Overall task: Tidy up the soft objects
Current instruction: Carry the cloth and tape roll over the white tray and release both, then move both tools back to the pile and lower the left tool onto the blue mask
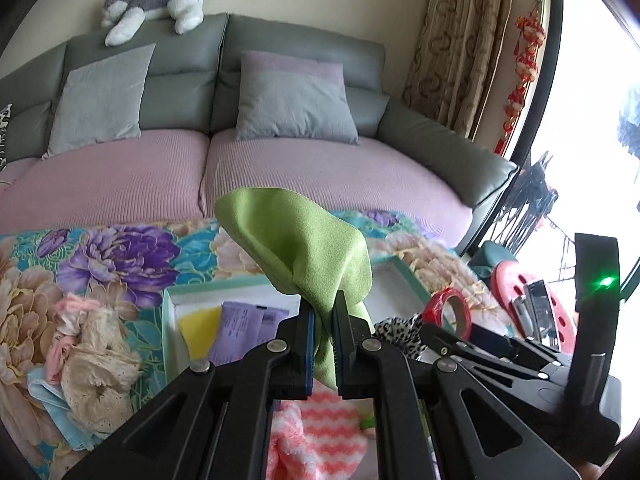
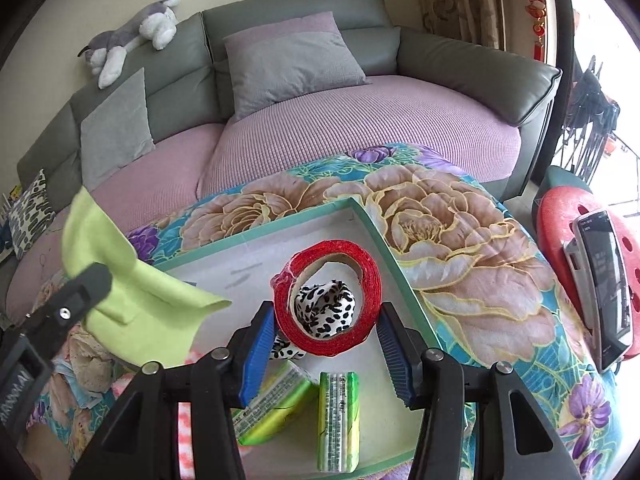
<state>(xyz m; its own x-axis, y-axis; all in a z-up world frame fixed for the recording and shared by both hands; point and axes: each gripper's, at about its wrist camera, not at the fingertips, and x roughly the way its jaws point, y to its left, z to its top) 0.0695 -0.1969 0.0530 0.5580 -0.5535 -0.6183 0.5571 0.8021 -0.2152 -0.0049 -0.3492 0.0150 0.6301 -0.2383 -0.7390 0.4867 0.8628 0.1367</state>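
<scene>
My left gripper [image 1: 323, 320] is shut on a light green cloth [image 1: 304, 240] and holds it up above a shallow green-rimmed tray [image 1: 170, 300]. The cloth also shows in the right wrist view [image 2: 132, 300], hanging from the left gripper's finger. My right gripper [image 2: 326, 334] is closed on a red glitter tape roll [image 2: 332, 300] and holds it above the tray [image 2: 376, 232]. A leopard-print cloth [image 2: 324, 308] shows through the roll's hole. Two green tissue packs [image 2: 338, 420] lie in the tray.
A pile of lace and pink soft items [image 1: 92, 352] lies on the floral tablecloth [image 2: 460, 240] at the left. A pink zigzag cloth [image 1: 320, 436] lies under the left gripper. Yellow and purple items [image 1: 236, 324] sit in the tray. A sofa [image 1: 120, 184] stands behind. A red stool with a phone [image 2: 604, 280] stands at the right.
</scene>
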